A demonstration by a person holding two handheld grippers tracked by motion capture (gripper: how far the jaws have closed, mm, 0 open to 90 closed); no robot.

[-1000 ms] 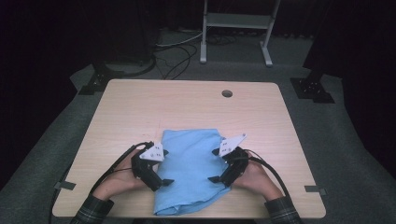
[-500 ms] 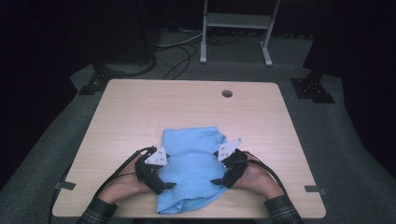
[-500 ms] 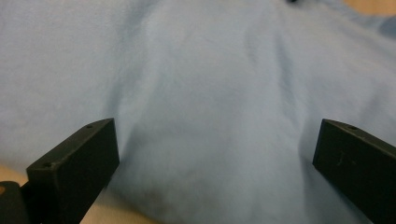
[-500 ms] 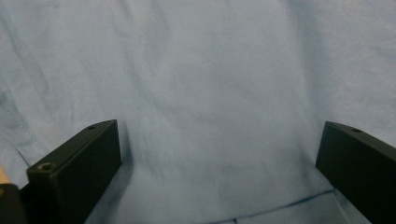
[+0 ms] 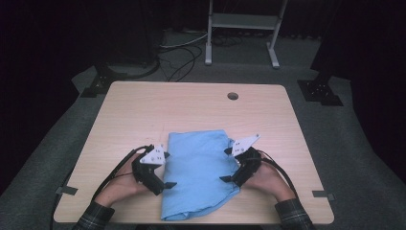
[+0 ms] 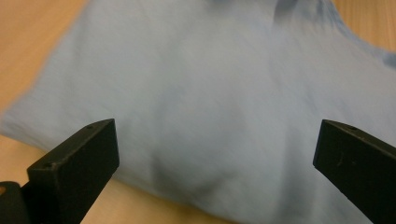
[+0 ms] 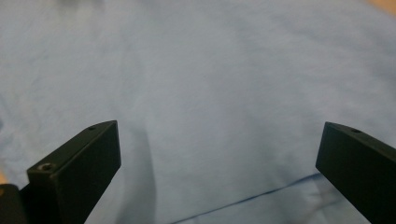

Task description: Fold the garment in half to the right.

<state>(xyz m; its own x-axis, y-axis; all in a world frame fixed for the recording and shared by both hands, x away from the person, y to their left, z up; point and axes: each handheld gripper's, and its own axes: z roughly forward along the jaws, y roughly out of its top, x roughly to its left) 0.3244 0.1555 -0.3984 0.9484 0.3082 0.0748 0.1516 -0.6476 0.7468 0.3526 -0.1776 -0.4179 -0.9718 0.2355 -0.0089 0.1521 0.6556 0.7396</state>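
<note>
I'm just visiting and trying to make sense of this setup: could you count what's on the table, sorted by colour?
Light blue: 1, the folded cloth
Black: 2, the left gripper and the right gripper, both with jaws spread wide, one at each side of the cloth
Total: 3

The folded cloth (image 5: 197, 170) lies on the table's (image 5: 143, 110) near half, between both tongs.

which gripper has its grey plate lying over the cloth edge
The left gripper: its grey plate sits right at the blue cloth's left edge. The right gripper's plate sticks up and out past the cloth's right edge, over the table.
</note>
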